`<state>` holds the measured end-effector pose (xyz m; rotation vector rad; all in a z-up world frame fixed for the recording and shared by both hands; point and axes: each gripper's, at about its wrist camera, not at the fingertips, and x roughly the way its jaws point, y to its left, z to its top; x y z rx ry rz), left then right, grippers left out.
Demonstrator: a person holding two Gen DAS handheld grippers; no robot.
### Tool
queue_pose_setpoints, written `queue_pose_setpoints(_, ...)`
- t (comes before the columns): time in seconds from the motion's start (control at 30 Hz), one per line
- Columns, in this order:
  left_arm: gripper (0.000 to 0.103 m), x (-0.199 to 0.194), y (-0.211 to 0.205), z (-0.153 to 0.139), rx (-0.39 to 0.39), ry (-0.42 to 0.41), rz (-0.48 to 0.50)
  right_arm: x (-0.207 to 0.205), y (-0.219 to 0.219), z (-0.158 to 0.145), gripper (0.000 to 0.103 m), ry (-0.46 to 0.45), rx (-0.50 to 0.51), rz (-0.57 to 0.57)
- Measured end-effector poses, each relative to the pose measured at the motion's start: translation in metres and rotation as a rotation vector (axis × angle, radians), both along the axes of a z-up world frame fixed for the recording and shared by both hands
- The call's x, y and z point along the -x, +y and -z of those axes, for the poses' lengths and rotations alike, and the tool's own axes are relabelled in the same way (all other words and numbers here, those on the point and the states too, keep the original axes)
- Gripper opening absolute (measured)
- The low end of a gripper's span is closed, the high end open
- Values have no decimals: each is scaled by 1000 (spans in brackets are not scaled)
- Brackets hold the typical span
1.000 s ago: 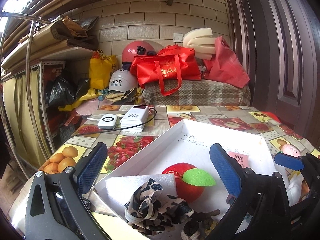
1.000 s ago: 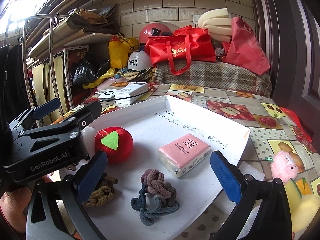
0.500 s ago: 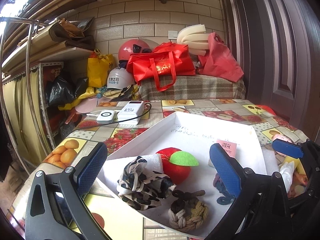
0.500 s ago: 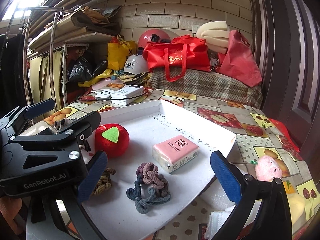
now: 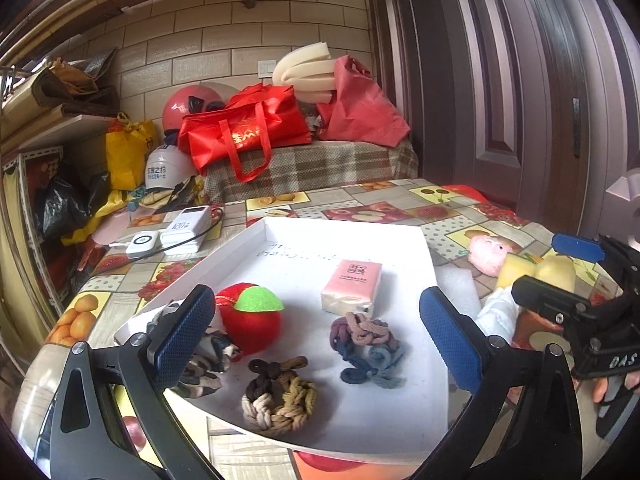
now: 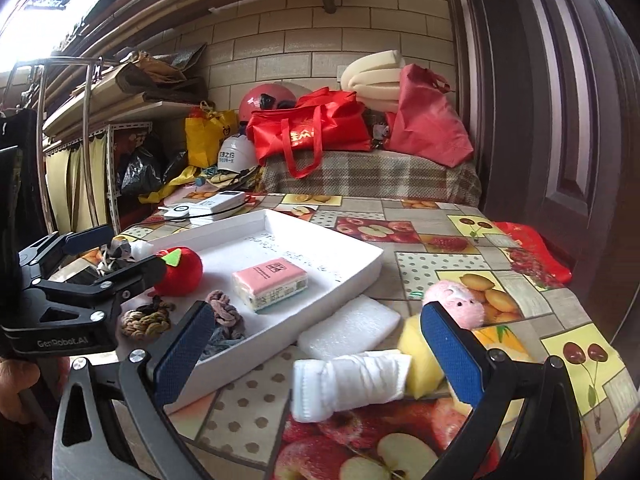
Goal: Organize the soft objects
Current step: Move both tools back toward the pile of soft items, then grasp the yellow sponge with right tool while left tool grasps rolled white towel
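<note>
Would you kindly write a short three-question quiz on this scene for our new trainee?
1. True or false: the pink tissue pack lies inside the white tray.
2. Which lies outside the tray: A) red plush apple B) rolled white cloth C) brown knotted rope?
3. Fill in: the right gripper is ___ and holds nothing.

Key: 1 true; 2 B; 3 open.
</note>
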<state>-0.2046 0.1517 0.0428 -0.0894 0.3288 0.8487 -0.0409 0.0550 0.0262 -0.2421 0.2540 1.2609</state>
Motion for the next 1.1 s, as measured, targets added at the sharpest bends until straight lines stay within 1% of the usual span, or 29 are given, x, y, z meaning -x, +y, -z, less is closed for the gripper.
queue_pose_setpoints(0.1, 103, -21, -20, 1, -39, 62, 77, -39, -18, -1, 103, 48, 5, 94)
queue_pose_setpoints(0.17, 103, -38, -34, 3, -86, 137, 119, -68, -29, 0, 103, 105, 20, 135)
queue_pose_setpoints(0.27, 103, -63, -53, 12, -162, 263, 177, -101, -42, 5, 103, 157, 88, 164)
queue_pose_setpoints(0.33, 103, -78, -66, 20, -205, 334, 228, -111, -47, 9, 103, 139, 148, 159)
queue_pose_setpoints(0.43, 103, -99, -82, 31, -251, 427, 294, -106, -49, 13, 103, 83, 204, 97)
queue_pose_setpoints(0.47, 103, -105, -84, 33, -256, 445, 304, -102, -48, 13, 103, 68, 213, 76)
queue_pose_setpoints(0.53, 103, -115, -83, 34, -234, 451, 309, -92, -37, 17, 100, 23, 262, 49)
queue_pose_setpoints(0.57, 103, -119, -80, 32, -211, 437, 299, -90, -32, 20, 97, -2, 289, 40)
queue_pose_setpoints(0.6, 103, -122, -74, 28, -174, 412, 290, -86, -26, 23, 91, -29, 315, 37)
queue_pose_setpoints(0.63, 103, -126, -67, 24, -129, 382, 280, -86, -19, 26, 87, -50, 339, 40)
queue_pose_setpoints(0.67, 103, -129, -61, 22, -87, 359, 276, -86, -14, 28, 85, -68, 360, 46)
queue_pose_setpoints(0.7, 103, -134, -57, 22, -53, 350, 278, -87, -9, 30, 80, -76, 380, 49)
queue_pose_setpoints(0.73, 103, -141, -55, 23, -34, 358, 280, -88, -5, 33, 69, -77, 398, 48)
queue_pose_setpoints(0.8, 103, -154, -56, 28, -29, 403, 289, -91, -1, 37, 60, -70, 428, 52)
queue_pose_setpoints(0.83, 103, -160, -57, 31, -31, 427, 293, -90, -3, 36, 47, -72, 419, 46)
queue_pose_setpoints(0.9, 103, -169, -59, 37, -32, 473, 293, -88, -9, 32, 32, -70, 383, 9)
queue_pose_setpoints(0.97, 103, -173, -59, 40, -21, 499, 308, -87, -13, 29, 28, -66, 358, -1)
queue_pose_setpoints(1.0, 99, -174, -59, 41, -19, 500, 316, -88, -14, 29, 27, -57, 349, -4)
queue_pose_setpoints(1.03, 81, -172, -60, 41, -15, 495, 326, -90, -16, 28, 27, -44, 340, -4)
queue_pose_setpoints(1.07, 68, -171, -61, 42, -3, 492, 335, -92, -17, 26, 27, -30, 330, -3)
queue_pose_setpoints(1.1, 48, -171, -60, 42, 19, 492, 341, -95, -19, 25, 27, -14, 320, -1)
